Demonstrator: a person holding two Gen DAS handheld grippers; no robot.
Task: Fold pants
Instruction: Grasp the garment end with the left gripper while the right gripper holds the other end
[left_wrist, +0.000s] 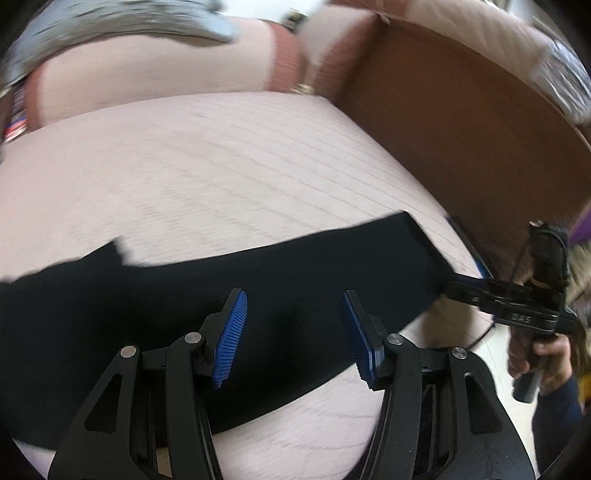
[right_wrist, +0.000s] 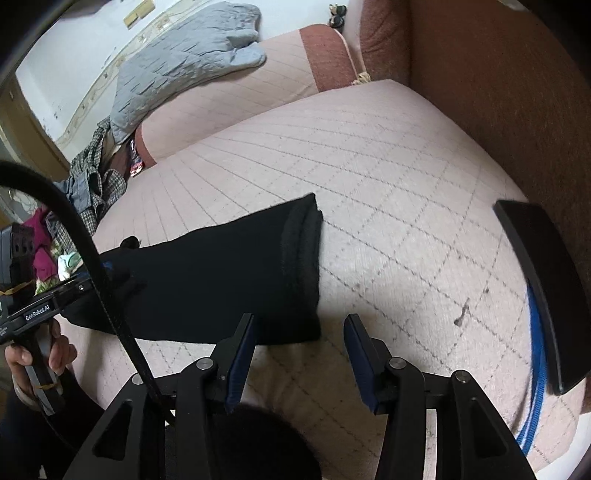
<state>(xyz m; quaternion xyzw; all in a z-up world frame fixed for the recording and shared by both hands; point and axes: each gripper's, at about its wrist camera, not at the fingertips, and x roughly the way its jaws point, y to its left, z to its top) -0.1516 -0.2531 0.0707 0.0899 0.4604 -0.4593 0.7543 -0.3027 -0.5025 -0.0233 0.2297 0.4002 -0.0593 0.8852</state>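
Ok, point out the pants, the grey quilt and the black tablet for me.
pants (right_wrist: 229, 266): right wrist view, middle of the folded black cloth.
grey quilt (right_wrist: 177, 59): right wrist view, centre of its quilted top.
black tablet (right_wrist: 543, 280): right wrist view, its dark face.

Pants (right_wrist: 221, 273): matt black knit cloth, ribbed hem. Cushion (right_wrist: 388, 177): pale quilted fabric, stitched grid. Gripper pads (left_wrist: 231, 339): ridged blue rubber on matt black plastic arms, metal pins.

The light is soft and even, with no glare. The left wrist picture is smeared with blur, most at the top. The right one is sharp. Both bend round, with dark corners.
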